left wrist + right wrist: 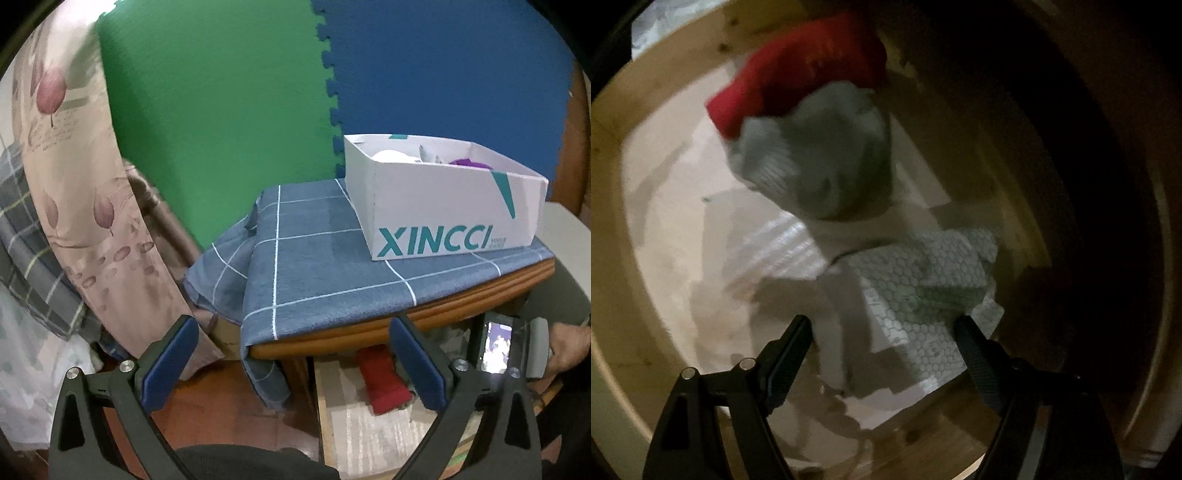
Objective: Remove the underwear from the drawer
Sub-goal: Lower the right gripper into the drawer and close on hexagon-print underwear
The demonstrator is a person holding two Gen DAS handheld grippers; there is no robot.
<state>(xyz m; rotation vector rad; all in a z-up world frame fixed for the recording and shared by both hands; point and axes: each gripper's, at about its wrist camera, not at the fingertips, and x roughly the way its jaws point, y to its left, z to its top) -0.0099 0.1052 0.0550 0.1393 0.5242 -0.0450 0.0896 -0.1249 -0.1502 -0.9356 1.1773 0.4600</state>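
Observation:
In the right wrist view I look down into an open wooden drawer (613,192). A red folded garment (809,66) lies at its far end, a grey-blue bundled garment (827,158) lies against it, and a white piece with a small hexagon print (923,284) lies nearest. My right gripper (884,332) is open and empty, its fingers just above the patterned piece. My left gripper (291,336) is open and empty, held in front of the table; below it the red garment (384,380) shows in the drawer (325,413).
A white XINCCI box (443,210) holding small items sits on a blue checked cloth (317,266) over the wooden table (461,314). Green and blue foam mats (221,110) form the back wall. Floral fabric (85,184) hangs at left. The other handheld device (498,347) is at right.

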